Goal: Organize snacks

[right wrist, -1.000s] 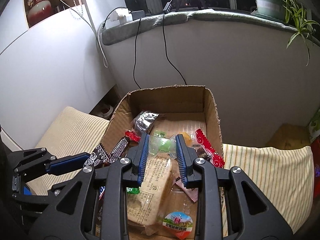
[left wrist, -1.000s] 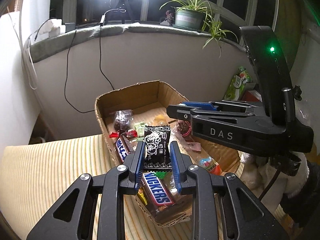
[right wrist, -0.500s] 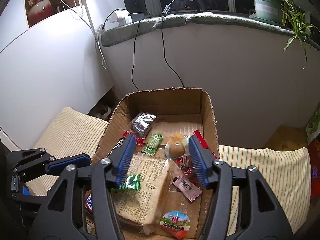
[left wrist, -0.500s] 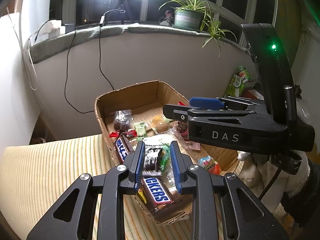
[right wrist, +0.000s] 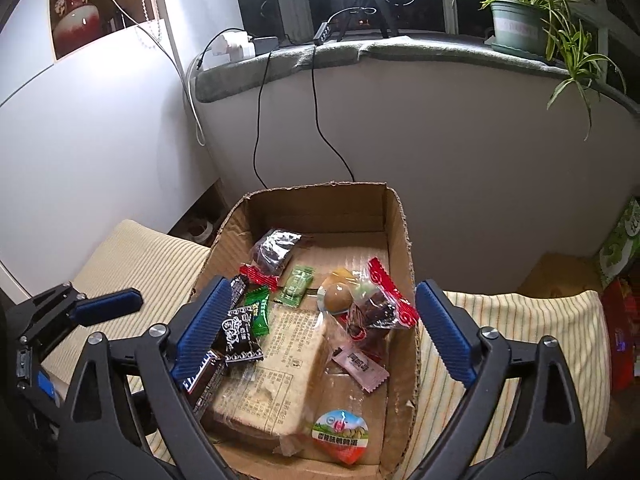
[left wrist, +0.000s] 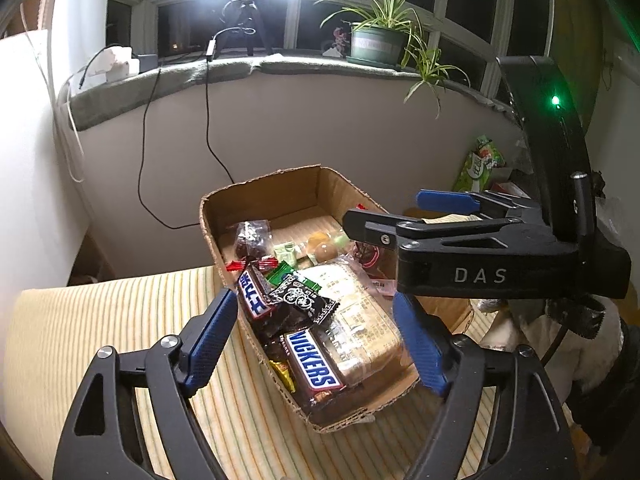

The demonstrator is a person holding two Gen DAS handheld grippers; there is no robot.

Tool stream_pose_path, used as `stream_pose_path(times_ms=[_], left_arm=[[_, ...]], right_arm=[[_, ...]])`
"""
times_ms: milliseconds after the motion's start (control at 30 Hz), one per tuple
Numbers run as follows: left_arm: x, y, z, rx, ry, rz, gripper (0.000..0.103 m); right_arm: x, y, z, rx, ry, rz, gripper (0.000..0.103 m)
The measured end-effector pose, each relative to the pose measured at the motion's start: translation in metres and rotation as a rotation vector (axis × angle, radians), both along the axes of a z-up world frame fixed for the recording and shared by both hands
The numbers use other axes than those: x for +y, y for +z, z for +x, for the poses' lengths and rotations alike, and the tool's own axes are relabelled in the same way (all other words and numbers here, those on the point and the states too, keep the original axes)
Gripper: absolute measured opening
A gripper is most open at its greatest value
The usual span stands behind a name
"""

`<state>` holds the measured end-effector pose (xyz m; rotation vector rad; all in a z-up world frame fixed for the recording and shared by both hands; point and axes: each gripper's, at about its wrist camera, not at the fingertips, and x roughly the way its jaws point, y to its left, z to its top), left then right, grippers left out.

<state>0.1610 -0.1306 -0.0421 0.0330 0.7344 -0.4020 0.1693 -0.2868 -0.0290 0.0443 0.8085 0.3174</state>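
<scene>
An open cardboard box (left wrist: 264, 196) (right wrist: 320, 204) of snacks rests on a striped cushion. My left gripper (left wrist: 315, 300) hovers over the box's near end with its jaws opening wide and nothing pressed between them. Below it lie a black packet (left wrist: 304, 298), a Snickers bar (left wrist: 314, 364) and a bread pack (left wrist: 360, 320). My right gripper (right wrist: 322, 286) is also opening over the box, its pads clear of everything. Under it sit a wrapped egg (right wrist: 338, 296), a green candy (right wrist: 298, 280), the bread pack (right wrist: 280, 360) and a jelly cup (right wrist: 340, 436).
The striped cushion (left wrist: 100, 320) carries the box. Behind it a curved wall rises to a sill with a potted plant (left wrist: 378, 40), a tripod and hanging cables (right wrist: 260, 112). A green bag (left wrist: 480, 164) stands at the right. Each gripper appears in the other's view.
The left gripper was shut on the black packet and has let it drop into the box. The right gripper released the wrapped egg. Both jaws have spread wide.
</scene>
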Motion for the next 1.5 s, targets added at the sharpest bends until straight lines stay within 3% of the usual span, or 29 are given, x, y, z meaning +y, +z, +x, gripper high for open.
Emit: stream_pose_path(times_ms=[400,1067,1500], left_arm=[[0.012,0.003,-0.012,0.006,0.03,-0.016,0.08],[0.044,0.019,-0.065,-0.045,0.105,-0.028,0.08],[0.06,0.027,-0.09,-0.062,0.131,-0.052,0.08]], right_arm=[[-0.001,0.012,-0.023,-0.029,-0.026,-0.017,0.098],[0.023,0.054,-0.099,-0.177,-0.083,-0.126,0.103],[0.028,0.057,-0.128,-0.169,-0.078,-0.074,0.103]])
